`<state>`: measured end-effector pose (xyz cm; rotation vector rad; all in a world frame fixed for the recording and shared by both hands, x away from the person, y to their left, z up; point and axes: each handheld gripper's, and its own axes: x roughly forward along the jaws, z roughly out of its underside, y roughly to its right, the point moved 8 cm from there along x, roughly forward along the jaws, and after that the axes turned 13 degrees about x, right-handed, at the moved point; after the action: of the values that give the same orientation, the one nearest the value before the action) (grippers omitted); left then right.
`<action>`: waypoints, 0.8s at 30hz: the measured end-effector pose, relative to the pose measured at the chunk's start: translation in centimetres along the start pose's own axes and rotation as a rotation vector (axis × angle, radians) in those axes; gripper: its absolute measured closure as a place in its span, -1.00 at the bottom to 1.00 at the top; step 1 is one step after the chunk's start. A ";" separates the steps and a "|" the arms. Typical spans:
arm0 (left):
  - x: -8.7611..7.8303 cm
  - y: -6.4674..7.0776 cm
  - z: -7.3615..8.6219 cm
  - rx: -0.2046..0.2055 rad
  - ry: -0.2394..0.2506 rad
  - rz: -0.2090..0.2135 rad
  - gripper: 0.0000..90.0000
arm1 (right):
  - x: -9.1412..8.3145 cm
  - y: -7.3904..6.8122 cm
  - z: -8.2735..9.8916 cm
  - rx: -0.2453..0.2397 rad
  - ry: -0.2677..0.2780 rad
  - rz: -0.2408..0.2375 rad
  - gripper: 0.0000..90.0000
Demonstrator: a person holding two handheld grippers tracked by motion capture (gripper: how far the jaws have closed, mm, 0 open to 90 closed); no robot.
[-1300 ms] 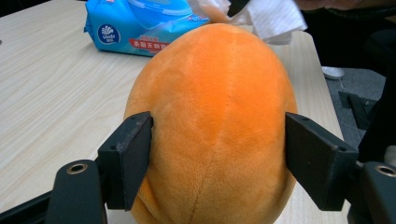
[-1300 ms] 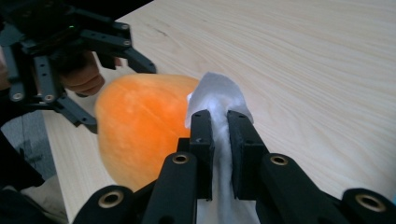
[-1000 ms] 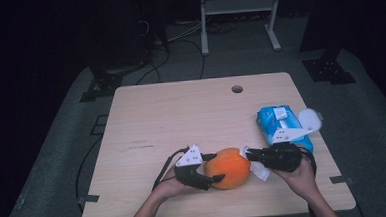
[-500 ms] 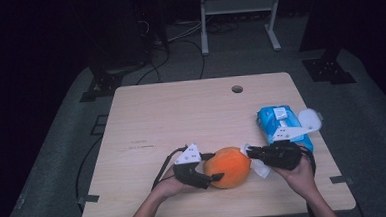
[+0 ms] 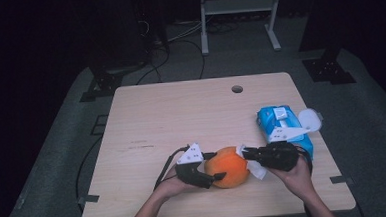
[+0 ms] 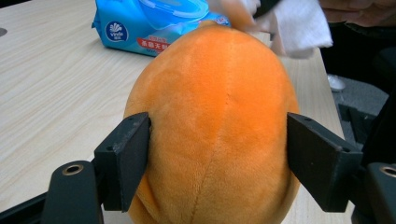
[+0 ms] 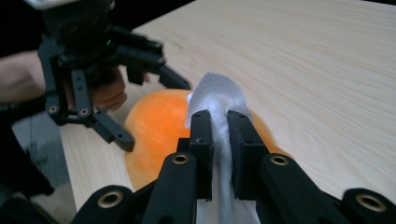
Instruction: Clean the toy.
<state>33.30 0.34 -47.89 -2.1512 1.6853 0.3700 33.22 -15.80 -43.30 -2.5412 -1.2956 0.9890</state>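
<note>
Bare tabletop (image 5: 181,114) stretches wide across the far and left sides, open to any approach. At the near edge the plush (image 5: 227,167) sits hemmed between the left gripper (image 5: 210,176) and right gripper (image 5: 246,154), while the wipes pack (image 5: 282,126) crowds the right edge just behind.

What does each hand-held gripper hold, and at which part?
The left hand-held gripper clamps the orange plush toy across its sides. The right hand-held gripper pinches a white wipe near its middle.
</note>
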 end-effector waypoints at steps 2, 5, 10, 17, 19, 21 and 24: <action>-0.2 0.0 0.2 -0.002 0.003 0.005 -0.44 | 0.5 -0.1 0.3 -0.020 -0.020 0.013 0.78; -0.2 0.0 0.2 -0.003 0.012 0.006 -0.45 | 0.2 1.3 0.6 -0.006 -0.028 0.050 0.78; 0.2 0.1 -0.1 0.006 0.008 -0.002 -0.45 | -0.2 1.0 0.6 0.002 -0.023 0.051 0.78; 0.6 0.1 -0.3 -0.008 0.023 -0.021 -0.47 | 1.6 -2.2 -0.2 -0.084 -0.027 0.014 0.77; 0.5 0.1 -0.3 0.007 0.035 -0.022 -0.54 | 1.5 -1.9 -0.2 -0.080 -0.027 0.023 0.77; 0.4 -0.1 -0.5 0.017 0.057 -0.017 -0.68 | 1.2 -0.9 0.0 -0.043 -0.026 0.023 0.78; 0.4 -0.3 -0.1 0.031 0.043 -0.023 -0.79 | 0.8 0.0 0.3 -0.014 -0.022 0.020 0.78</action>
<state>33.68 0.04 -47.89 -2.1685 1.6769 0.2909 33.39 -15.27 -43.90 -2.5656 -1.2890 1.0190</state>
